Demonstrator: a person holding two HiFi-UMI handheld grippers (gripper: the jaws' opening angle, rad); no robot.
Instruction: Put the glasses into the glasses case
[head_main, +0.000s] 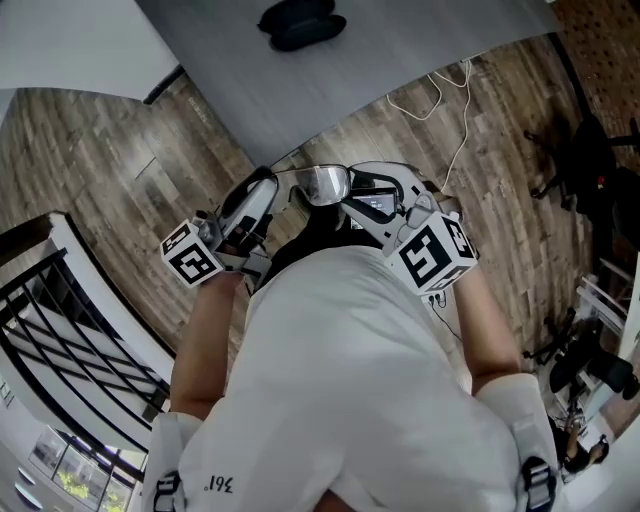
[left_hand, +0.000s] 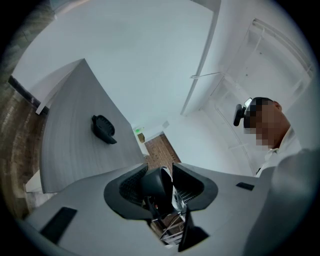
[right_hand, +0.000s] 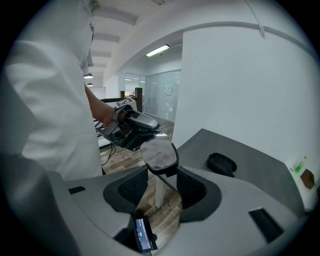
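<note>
The glasses (head_main: 325, 184) hang in the air over the wooden floor (head_main: 130, 190), well short of the glasses case (head_main: 300, 22), carried between the two grippers. The left hand-held gripper (left_hand: 159, 175) is clamped on the dark end of the frame farthest from the case. The right hand-held gripper (right_hand: 162, 175) grips the frame just under one lens. The case lies open on the grey tabletop (head_main: 420, 50), well apart from both grippers.

Left tool (head_main: 268, 182) and right tool (head_main: 352, 192) close together before chest, jaws clamped
</note>
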